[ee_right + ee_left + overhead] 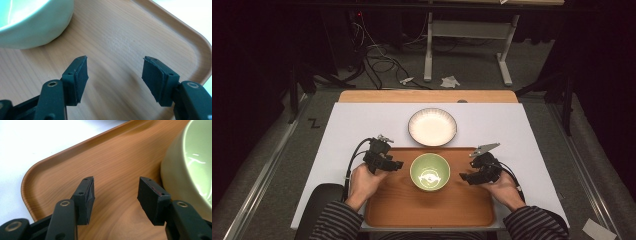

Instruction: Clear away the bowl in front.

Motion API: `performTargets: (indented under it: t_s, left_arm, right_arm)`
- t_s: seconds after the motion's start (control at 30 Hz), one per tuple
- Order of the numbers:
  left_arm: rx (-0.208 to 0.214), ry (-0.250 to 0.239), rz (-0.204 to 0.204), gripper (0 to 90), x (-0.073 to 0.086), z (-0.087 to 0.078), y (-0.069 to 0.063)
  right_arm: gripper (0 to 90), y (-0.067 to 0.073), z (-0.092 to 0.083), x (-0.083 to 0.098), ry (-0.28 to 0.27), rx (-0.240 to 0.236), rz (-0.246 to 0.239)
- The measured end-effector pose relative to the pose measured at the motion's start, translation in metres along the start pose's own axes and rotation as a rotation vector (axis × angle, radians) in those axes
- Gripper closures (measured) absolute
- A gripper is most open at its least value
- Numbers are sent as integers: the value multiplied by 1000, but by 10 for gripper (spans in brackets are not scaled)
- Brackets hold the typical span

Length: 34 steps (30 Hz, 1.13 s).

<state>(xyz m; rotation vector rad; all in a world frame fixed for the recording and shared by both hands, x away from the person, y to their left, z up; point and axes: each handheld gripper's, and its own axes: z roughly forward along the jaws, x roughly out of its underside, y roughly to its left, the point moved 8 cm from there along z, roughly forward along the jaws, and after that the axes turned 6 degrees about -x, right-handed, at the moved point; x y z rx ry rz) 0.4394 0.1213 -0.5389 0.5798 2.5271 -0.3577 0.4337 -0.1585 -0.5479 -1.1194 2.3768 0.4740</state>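
Observation:
A green bowl point(430, 171) stands on a wooden tray point(402, 202) at the near middle of the table. Behind the tray sits a white ribbed bowl point(432, 126). My left gripper point(398, 164) hovers over the tray just left of the green bowl point(192, 165), open, with only tray wood point(107, 157) between its jaws. My right gripper point(463, 177) is held just right of the green bowl point(32, 25), also open and holding nothing above the tray point(130, 37). Neither touches the bowl.
A white mat point(357, 125) covers the table under the tray. The wooden table edge point(427, 96) shows at the back. Beyond it are desk legs point(428, 50) and cables point(377, 55) on the floor.

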Motion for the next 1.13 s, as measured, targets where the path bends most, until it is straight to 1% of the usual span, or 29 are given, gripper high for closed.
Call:
performTargets:
  t_s: [0.07, 0.17, 0.27, 0.33, 0.4, 0.6, 0.67, 0.8, 0.87, 0.9, 0.97, 1.13]
  left_arm:
    - [-5, 1, -3, 474, 1, 1, 1]
    - [-29, 9, 14, 472, 2, 2, 2]
    - [-29, 16, 16, 471, 2, 4, 1]
    - [-37, 16, 21, 471, 2, 5, 1]
    - [-51, 23, 31, 470, 3, 6, 2]
    - [-49, 33, 39, 467, 4, 7, 1]
    - [-47, 39, 42, 465, 5, 8, 0]
    - [-43, 48, 45, 462, 5, 8, 0]
    - [-44, 49, 39, 458, 5, 9, 1]
    - [-44, 55, 43, 458, 5, 9, 1]
    - [-43, 47, 38, 458, 5, 9, 0]
    - [-42, 51, 40, 456, 5, 9, 0]
  right_arm:
    - [385, 0, 0, 0, 1, -1, 2]
    - [385, 0, 0, 0, 2, -1, -6]
    - [385, 0, 1, 0, 4, -2, -7]
    - [385, 0, 1, 0, 3, -3, 4]
    - [385, 0, 1, 0, 4, -5, -1]
    - [385, 0, 1, 0, 5, -4, 3]
    - [385, -1, 0, 0, 0, -1, -6]
    - [384, -1, 0, 0, -2, -1, 2]
    - [385, -1, 0, 0, -1, -2, 10]
    - [385, -2, 0, 0, -2, -4, 6]
    - [385, -3, 0, 0, -3, -2, -3]
    - [385, -3, -1, 0, -6, 0, 6]
